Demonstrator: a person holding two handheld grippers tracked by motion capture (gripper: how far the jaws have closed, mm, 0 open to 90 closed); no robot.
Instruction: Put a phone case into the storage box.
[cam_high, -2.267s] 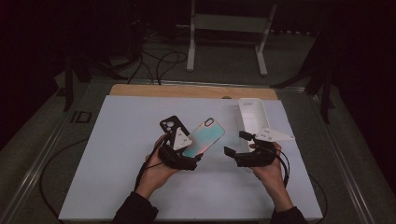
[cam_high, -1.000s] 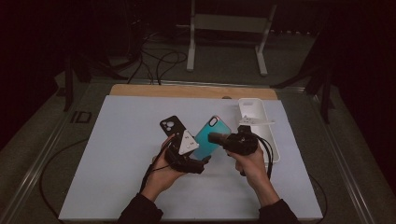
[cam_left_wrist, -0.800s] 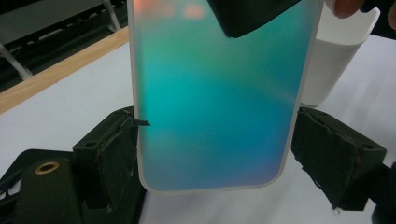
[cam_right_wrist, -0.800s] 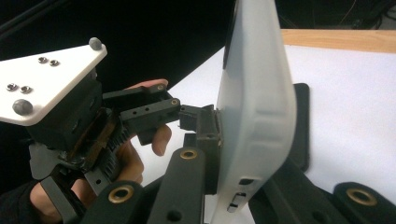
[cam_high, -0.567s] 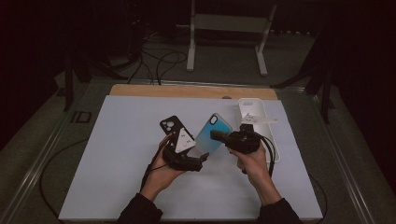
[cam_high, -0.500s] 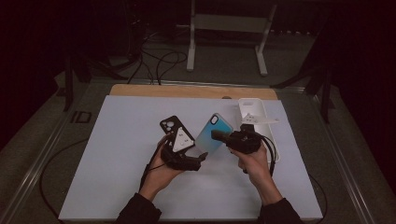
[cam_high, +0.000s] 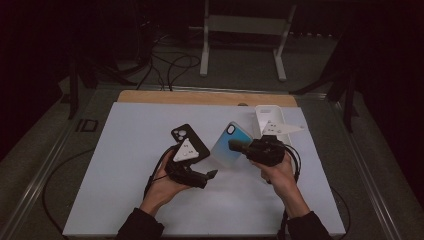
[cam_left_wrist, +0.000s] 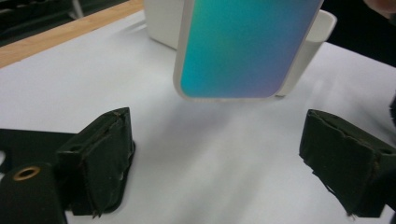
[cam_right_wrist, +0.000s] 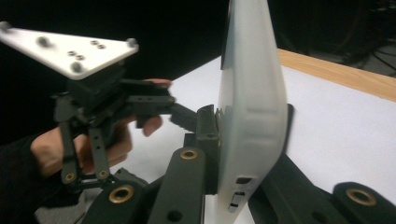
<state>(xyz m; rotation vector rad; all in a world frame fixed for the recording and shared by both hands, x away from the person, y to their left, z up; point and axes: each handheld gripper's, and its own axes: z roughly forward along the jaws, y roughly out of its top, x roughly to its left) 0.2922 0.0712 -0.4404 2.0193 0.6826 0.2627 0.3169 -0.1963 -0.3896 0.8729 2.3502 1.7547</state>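
The right gripper (cam_high: 239, 146) hides part of the teal phone case (cam_high: 227, 148).

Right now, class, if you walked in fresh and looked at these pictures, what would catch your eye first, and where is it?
The blue-green phone case stands out, lifted off the white table near its middle, clamped on edge in the right gripper. The left gripper sits beside it with its fingers spread and nothing between them. Behind lie a black phone case and a white phone case.
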